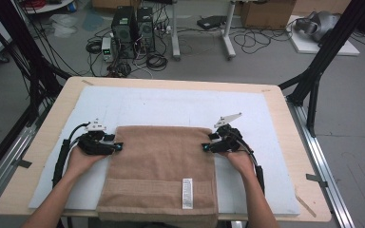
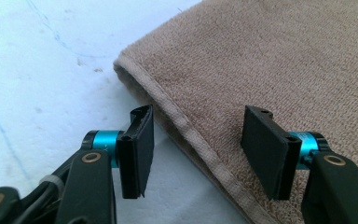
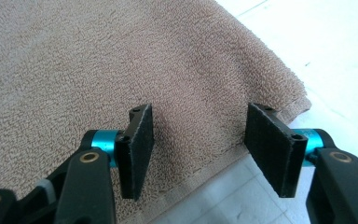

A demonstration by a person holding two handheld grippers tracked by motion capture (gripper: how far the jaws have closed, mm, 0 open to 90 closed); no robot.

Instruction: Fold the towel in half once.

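I am holding the left tool and right tool at the folded brown towel, which is lying mid-counter, its long axis running toward the near edge. Each tool is straddling a side hem near the far corners, jaws partly open, pads gripping nothing.

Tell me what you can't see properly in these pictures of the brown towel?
- Folded light brown terry towel: in the high view its near edge hangs over the table's front and the picture's bottom edge cuts it off.
- White label on the towel: its print is too small to read in the high view.
- How many layers the towel has: in the left gripper view, the hemmed edge hides what lies under it.
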